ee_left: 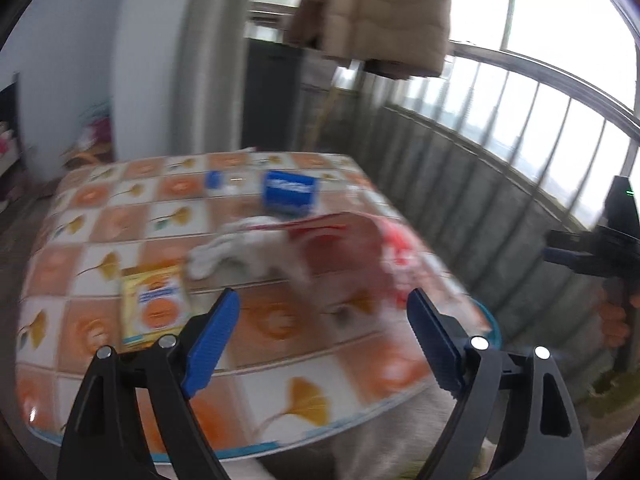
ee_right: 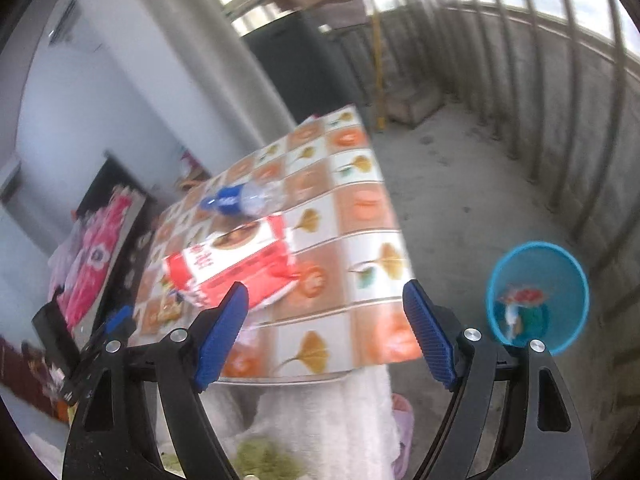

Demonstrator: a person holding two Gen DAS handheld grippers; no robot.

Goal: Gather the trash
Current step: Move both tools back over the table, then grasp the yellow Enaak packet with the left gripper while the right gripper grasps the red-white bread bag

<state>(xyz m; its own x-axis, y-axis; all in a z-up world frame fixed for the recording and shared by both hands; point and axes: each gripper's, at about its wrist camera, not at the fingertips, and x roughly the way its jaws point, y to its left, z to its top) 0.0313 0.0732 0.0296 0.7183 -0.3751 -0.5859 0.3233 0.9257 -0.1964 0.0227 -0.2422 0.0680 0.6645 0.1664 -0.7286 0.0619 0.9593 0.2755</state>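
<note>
left gripper (ee_left: 324, 312) apart, empty | right gripper (ee_right: 324, 308) apart, empty | red bag (ee_right: 236, 268) looks light, crinkly, slippery: pinch its free edge | bin (ee_right: 538, 296) on floor

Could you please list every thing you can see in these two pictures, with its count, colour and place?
table: one, orange and white tile pattern, centre
red bag: one, red and white, on table
plastic bottle: one, clear with blue label, lying behind bag
blue box: one, far side of table
yellow packet: one, near left tongs
white cloth: one, crumpled, mid-table
blue bin: one, on floor beside table, trash inside
coat: one, beige, hanging above
left tongs: open, empty
right tongs: open, empty
</note>
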